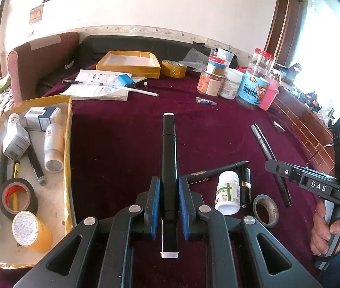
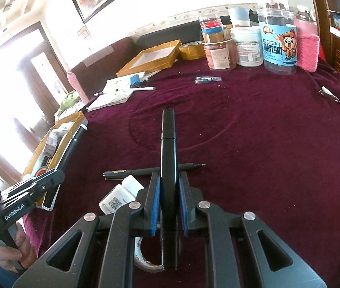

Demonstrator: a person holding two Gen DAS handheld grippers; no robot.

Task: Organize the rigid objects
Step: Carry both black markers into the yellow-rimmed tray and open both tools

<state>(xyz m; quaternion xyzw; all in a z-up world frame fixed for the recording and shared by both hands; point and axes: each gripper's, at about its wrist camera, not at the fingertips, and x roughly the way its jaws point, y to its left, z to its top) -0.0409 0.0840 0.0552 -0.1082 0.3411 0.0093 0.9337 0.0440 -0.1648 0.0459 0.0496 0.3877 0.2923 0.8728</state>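
My left gripper (image 1: 169, 187) is shut on a black marker with white ends (image 1: 168, 148), held above the maroon tablecloth, to the right of the yellow box (image 1: 68, 144). My right gripper (image 2: 168, 187) is shut on a black marker (image 2: 168, 144), also off the cloth. In the left wrist view the right gripper (image 1: 278, 168) holds that marker (image 1: 266, 148) at the right. On the cloth lie a black pen (image 1: 215, 170), a white pill bottle (image 1: 227, 192), a black lipstick tube (image 1: 245, 187) and a grey tape roll (image 1: 266, 210).
The yellow box holds small bottles, a carton, pens and tape rolls. A notebook (image 1: 98, 86) with a blue battery pack, a second yellow tray (image 1: 129, 63), and jars (image 2: 278, 40) stand at the back. A small vial (image 2: 207, 79) and a clip (image 2: 329, 94) lie on the cloth.
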